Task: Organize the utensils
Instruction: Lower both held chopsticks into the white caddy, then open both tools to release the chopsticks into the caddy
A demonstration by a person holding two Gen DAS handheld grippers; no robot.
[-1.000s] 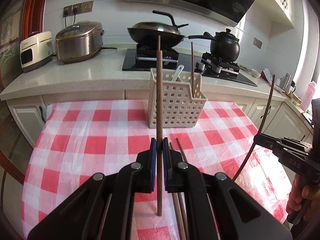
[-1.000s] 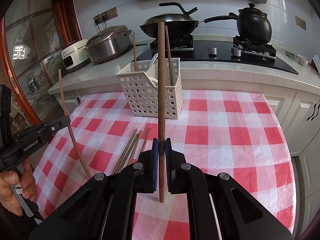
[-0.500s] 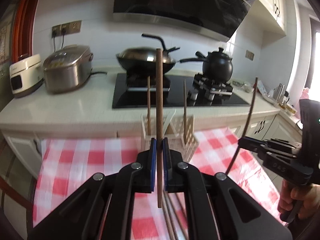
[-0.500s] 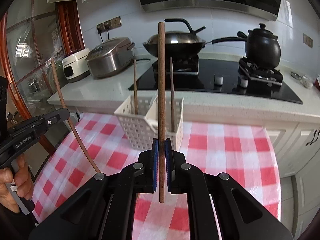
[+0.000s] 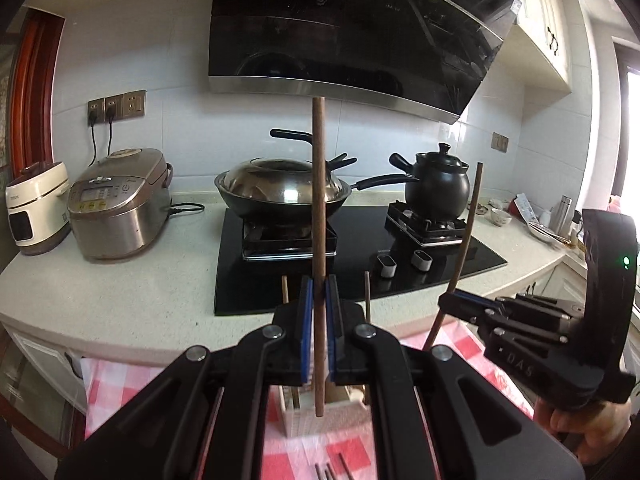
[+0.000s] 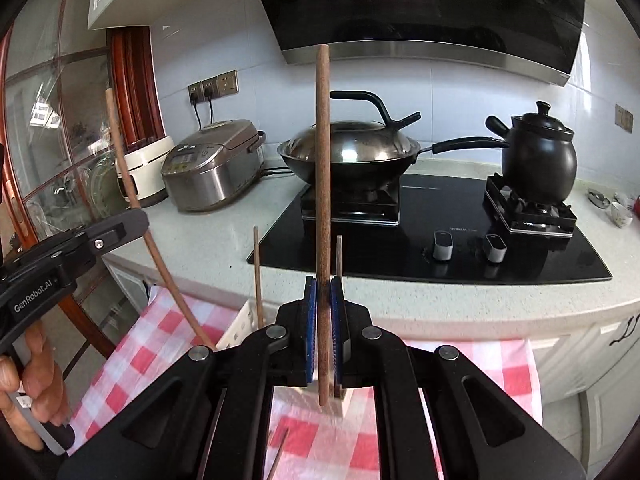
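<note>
Both grippers are clenched, each on one long brown wooden chopstick. Left gripper (image 5: 318,312) pinches its stick (image 5: 319,248) w/ the blue pads, stick standing upright, tip up near the black range hood (image 5: 352,32) in that view, lower end poking out below the jaws. Right gripper (image 6: 323,316) does the same w/ its own brown wooden chopstick (image 6: 322,184), also upright.

Target is the white perforated plastic basket (image 5: 340,414) on the red-and-white checked tablecloth (image 6: 160,344). It sits just below and beyond both sets of jaws, mostly hidden by them. It already holds at least two thin sticks, whose tops show on either side of the jaws (image 5: 285,288) (image 5: 367,292). A few more dark chopsticks lie loose on the cloth near the bottom edge (image 5: 330,470), so the job looks partway done.

Step in hand, as I read it: carry both sticks over the basket and drop them in. To do it well:
- Keep each stick vertical; a tilted one will catch the rim or a divider.
- Get the lower end inside the basket mouth before letting go. Can't tell which compartment is beneath from here, so check first.
- Avoid the sticks already standing inside; nudging them could tip the light basket.
- Keep the two grippers apart. In the left view the right gripper (image 5: 460,304) is close on the right side, so go one at a time if the mouth is tight.
- Loosen the grip only once the tip is low inside, so the stick slides rather than bounces out.
</note>
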